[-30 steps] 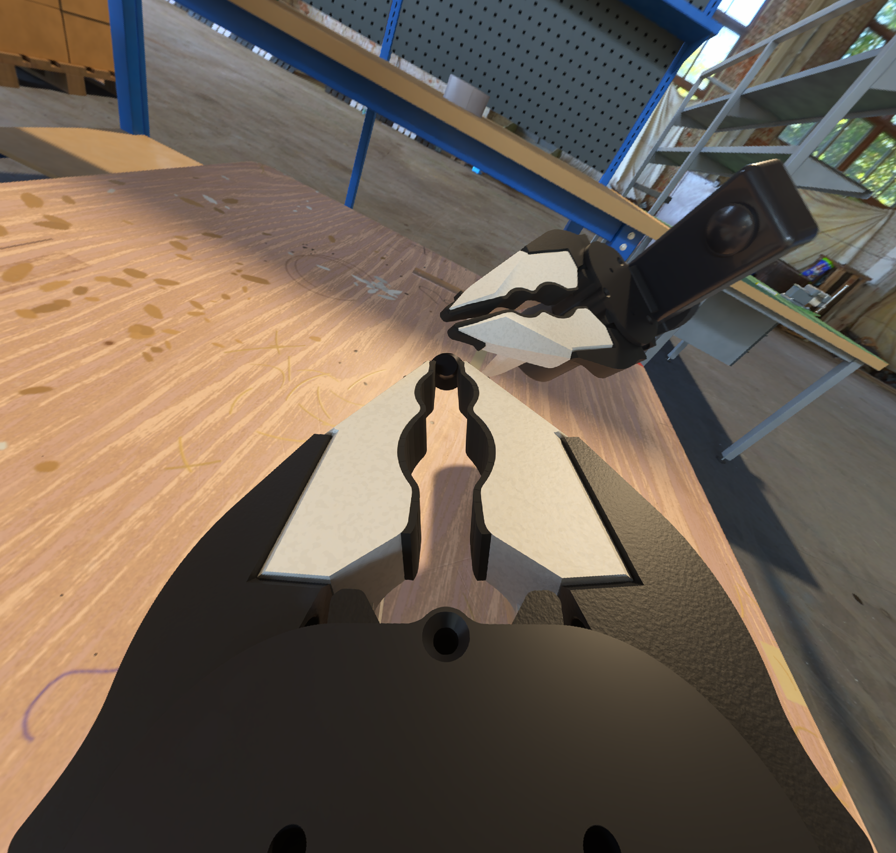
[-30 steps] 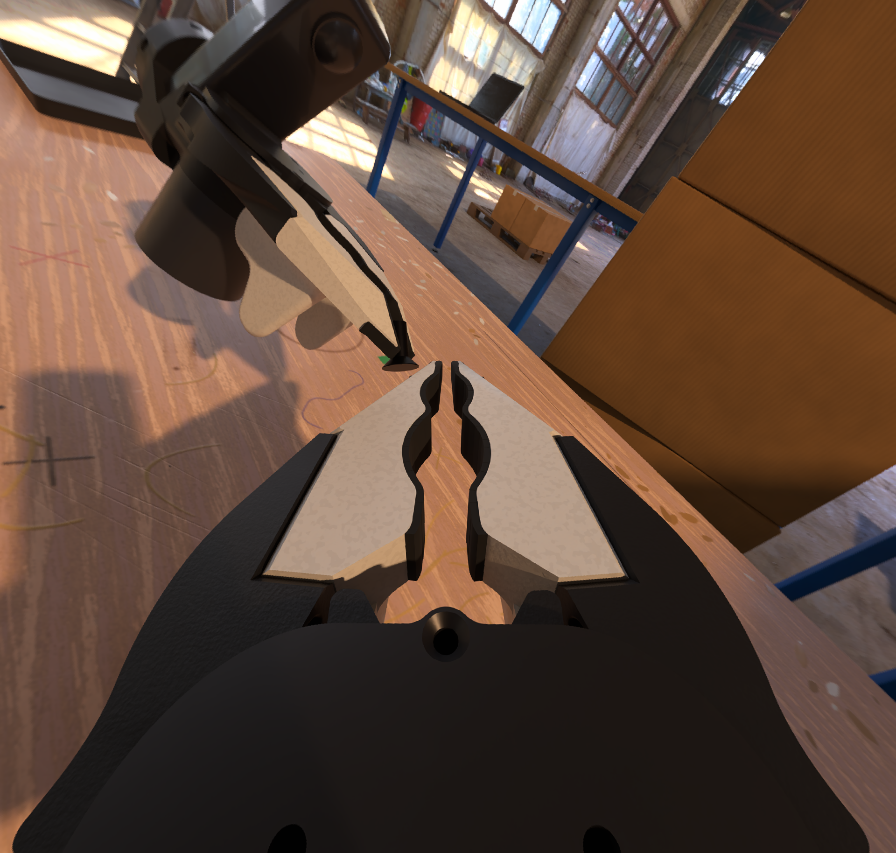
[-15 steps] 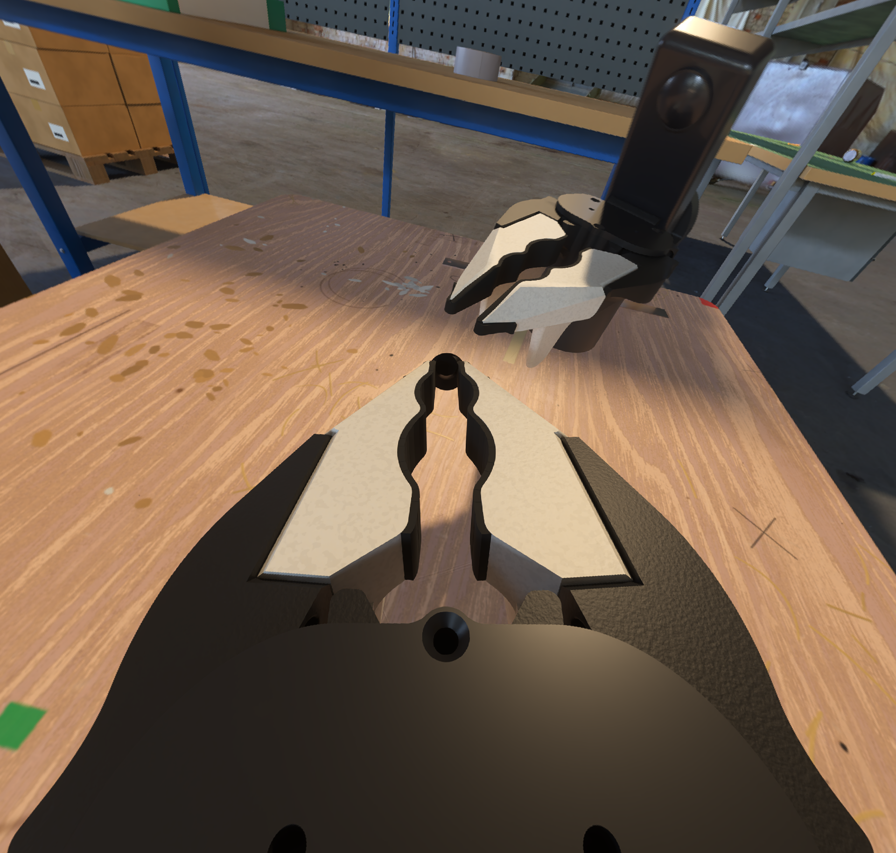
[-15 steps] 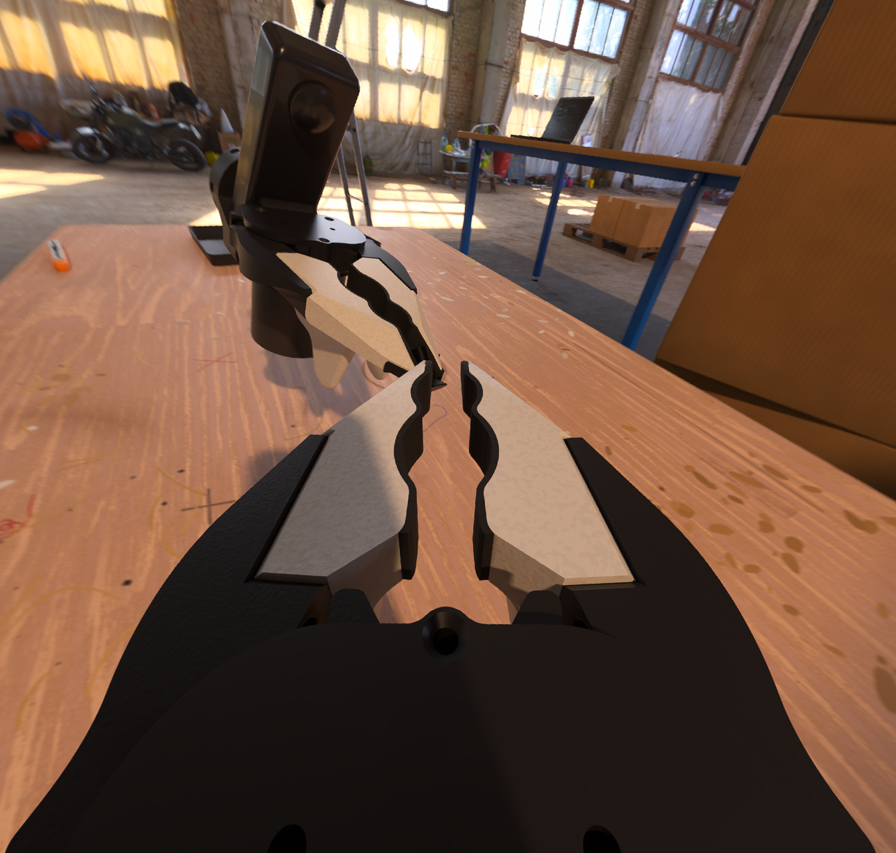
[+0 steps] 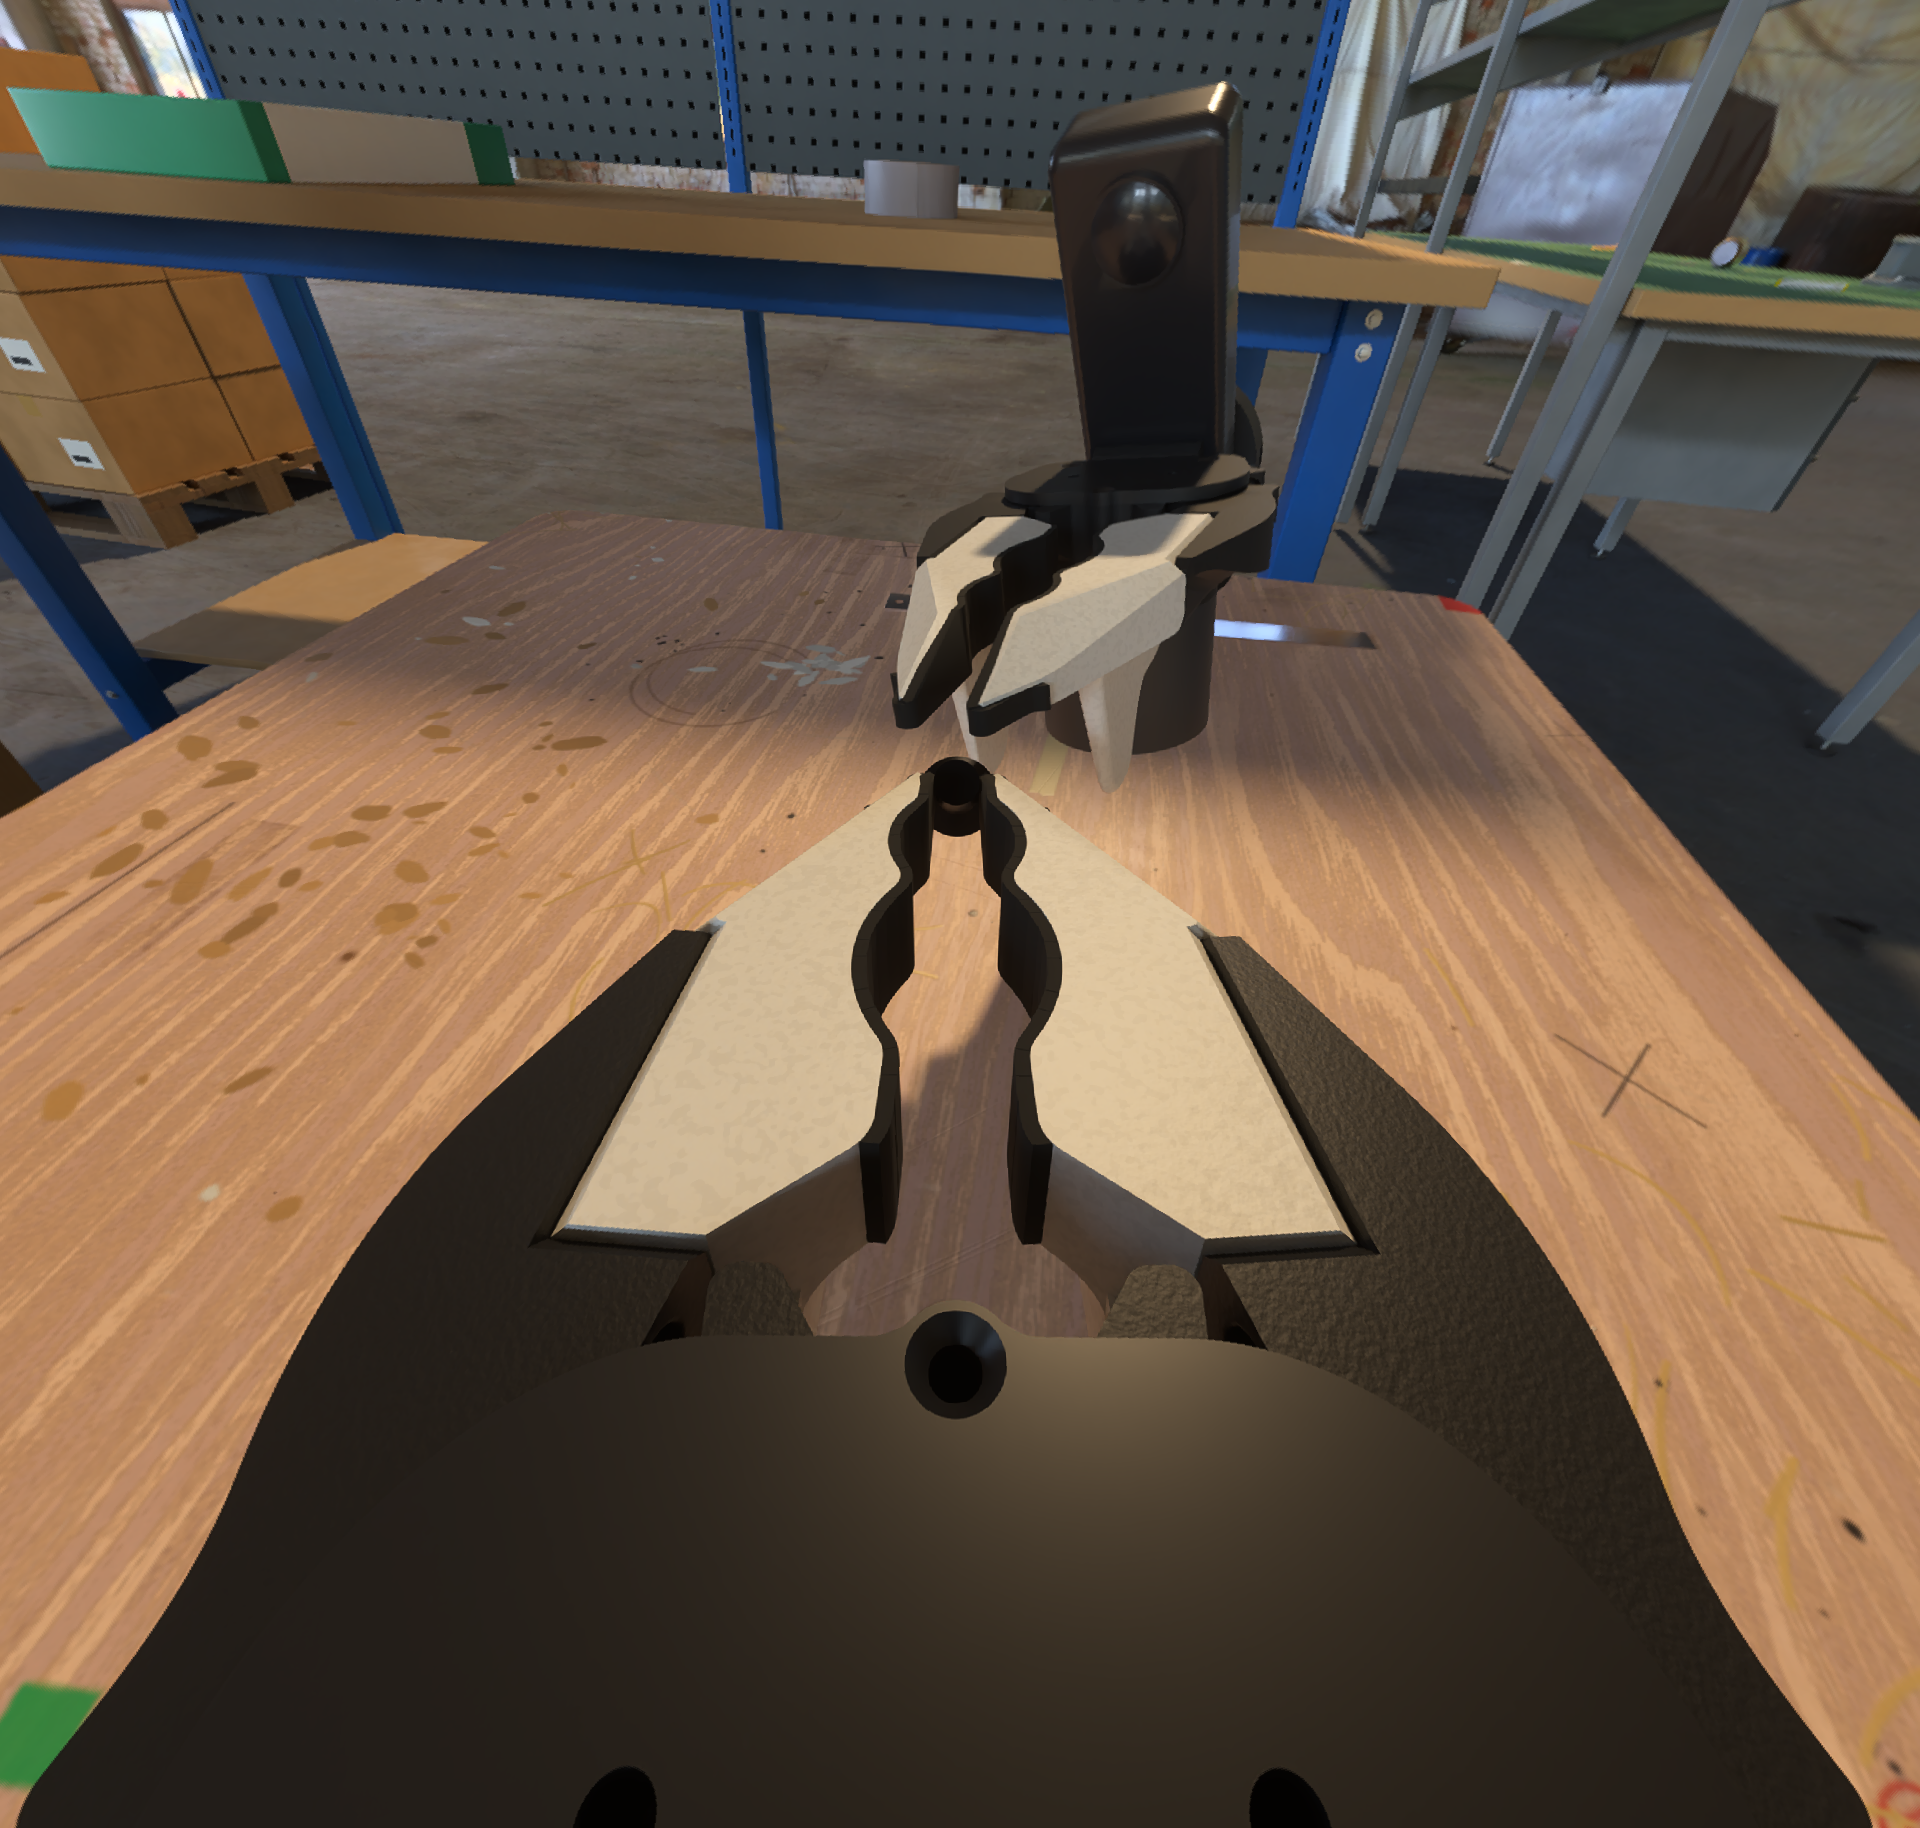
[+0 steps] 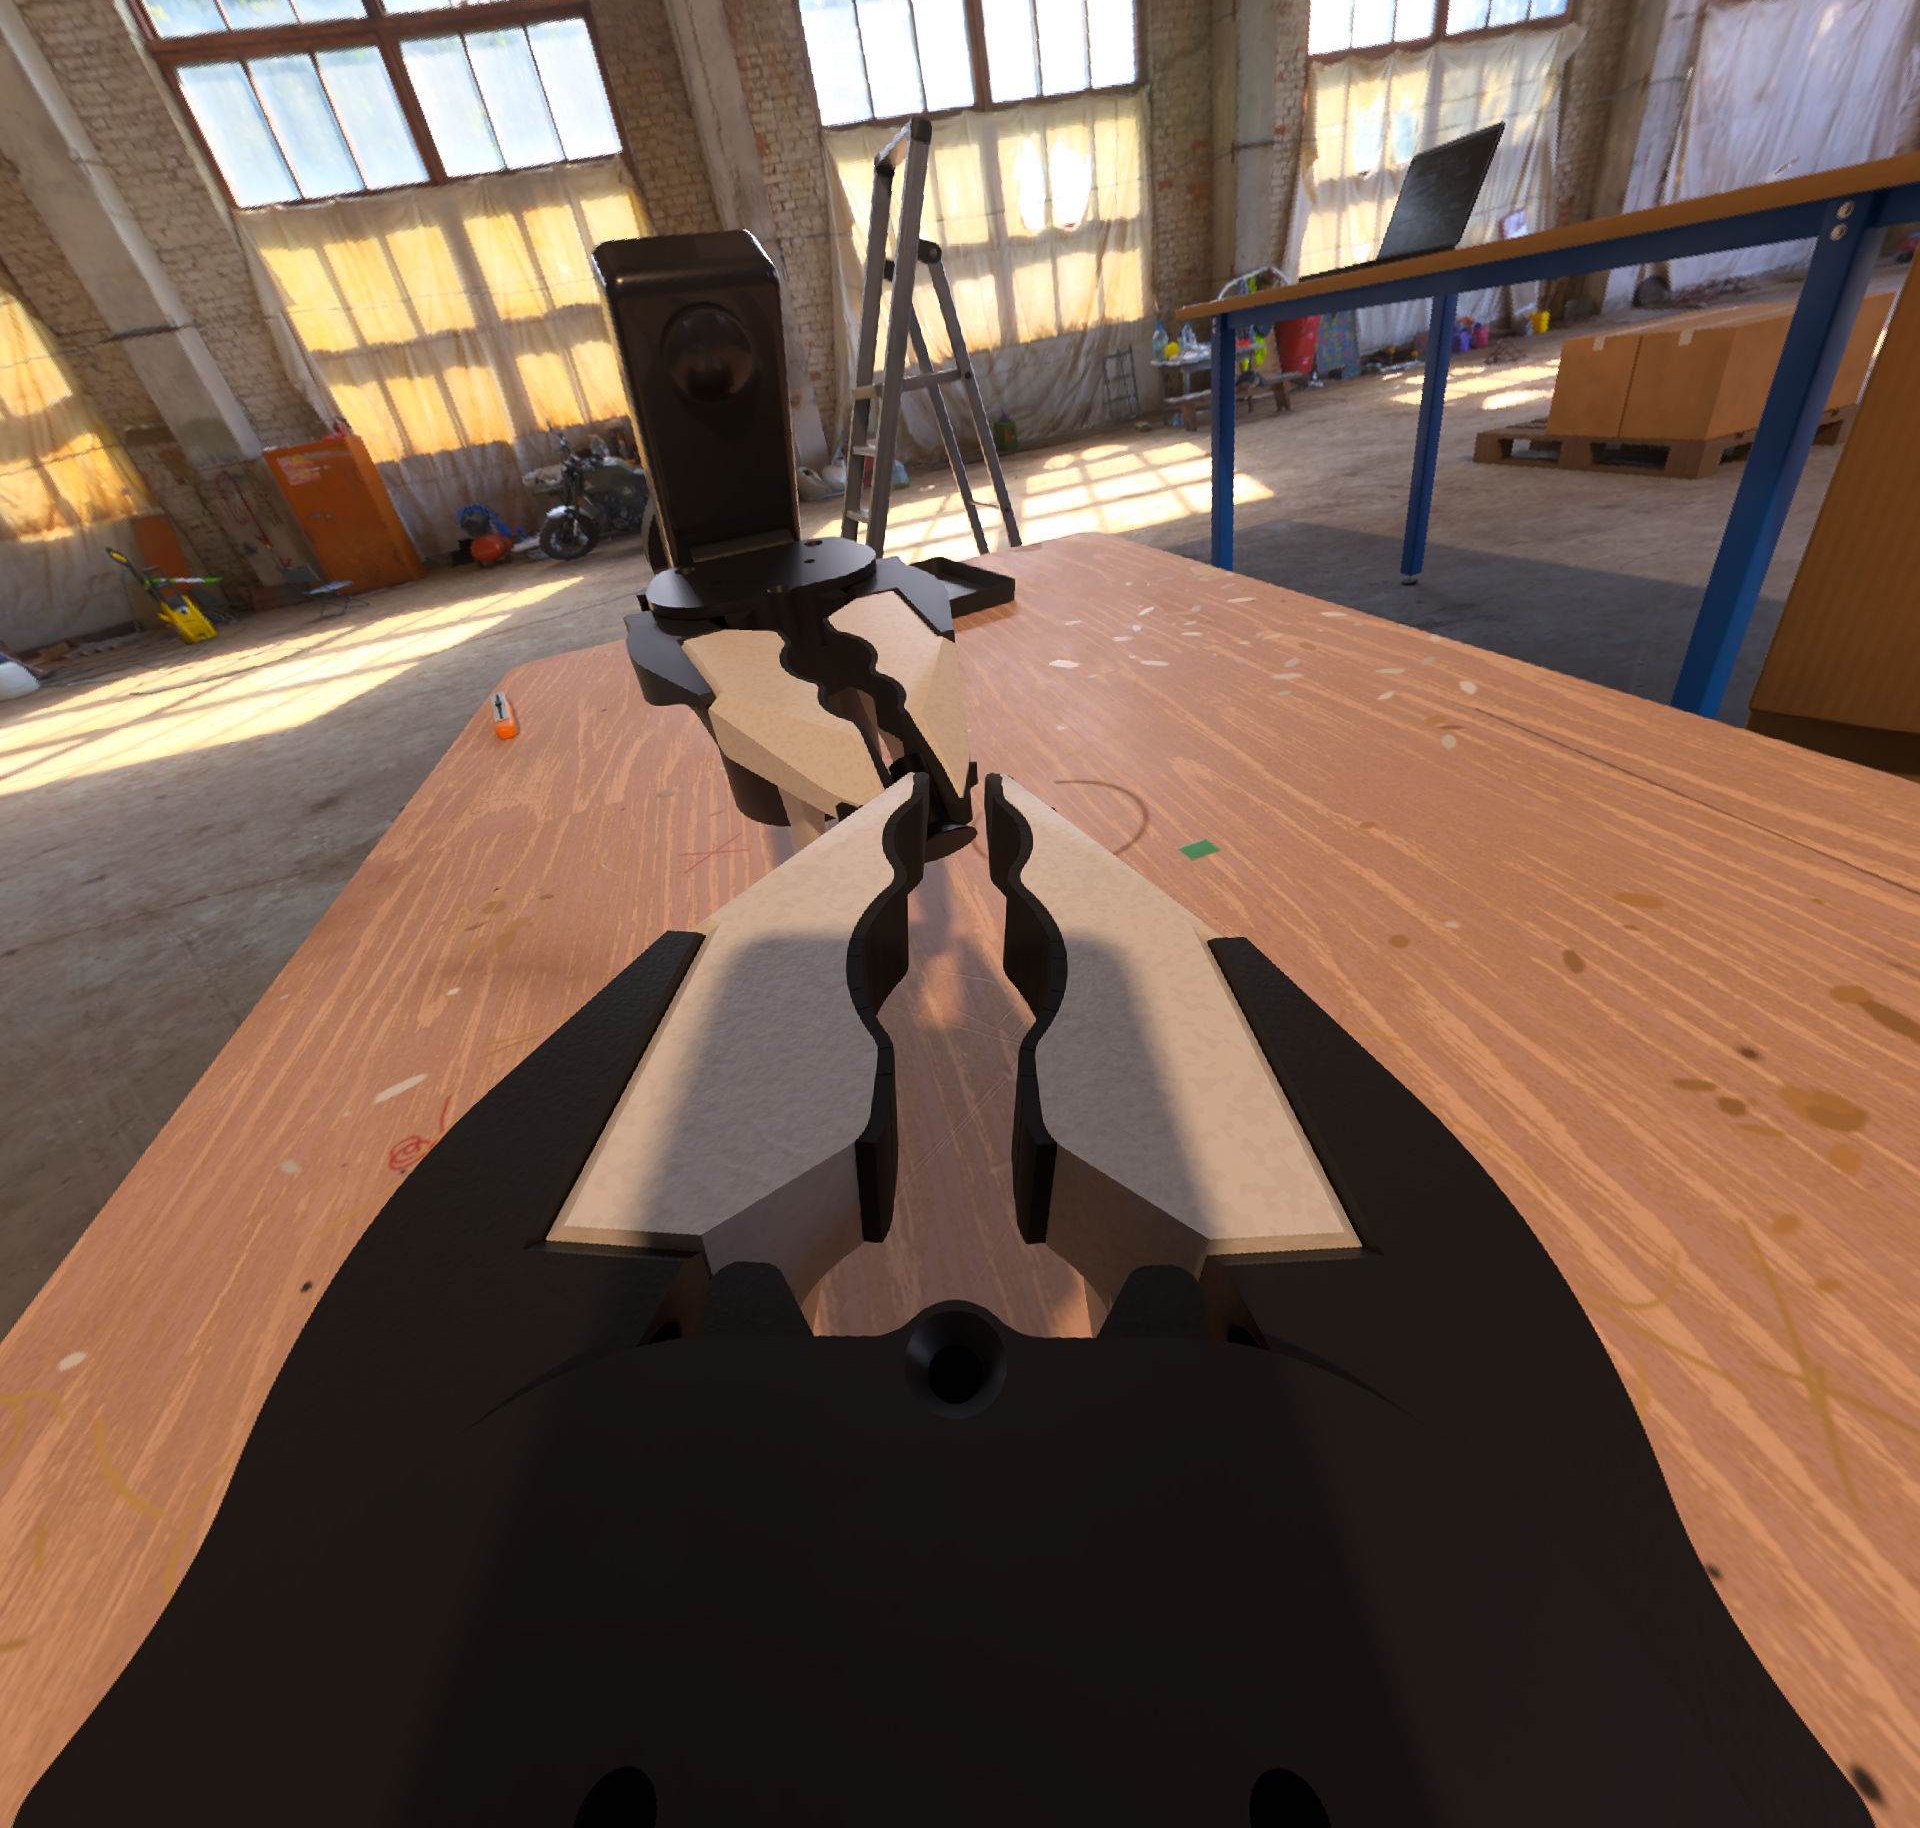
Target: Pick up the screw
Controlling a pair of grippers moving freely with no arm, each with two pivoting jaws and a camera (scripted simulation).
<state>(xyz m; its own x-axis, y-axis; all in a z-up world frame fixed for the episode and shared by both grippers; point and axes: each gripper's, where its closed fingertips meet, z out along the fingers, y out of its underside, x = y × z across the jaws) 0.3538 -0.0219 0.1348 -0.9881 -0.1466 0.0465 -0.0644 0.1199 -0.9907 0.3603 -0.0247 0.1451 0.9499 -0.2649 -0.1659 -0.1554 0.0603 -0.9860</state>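
A small black screw (image 5: 956, 804) is pinched between the tips of my left gripper (image 5: 956, 791), which is shut on it above the wooden table (image 5: 1455, 895). My right gripper (image 5: 940, 722) faces it from the far side, fingers slightly apart, tips just beyond the screw. In the right wrist view my right gripper (image 6: 954, 791) is open, and its tips stand on either side of the left gripper's tip (image 6: 938, 786) and the dark screw (image 6: 951, 833). The screw is partly hidden there by the fingers.
An orange marker (image 6: 504, 716) lies near the table's far left edge. A green square (image 6: 1200, 849) is stuck to the table right of the grippers. A black tray (image 6: 971, 583) sits at the far end. A blue-framed workbench (image 5: 727, 240) stands beyond the table.
Both grippers have swung to face each other more squarely and levelled out. The right gripper's fingers have opened from nearly shut and now flank the screw. The left stays shut on the screw.
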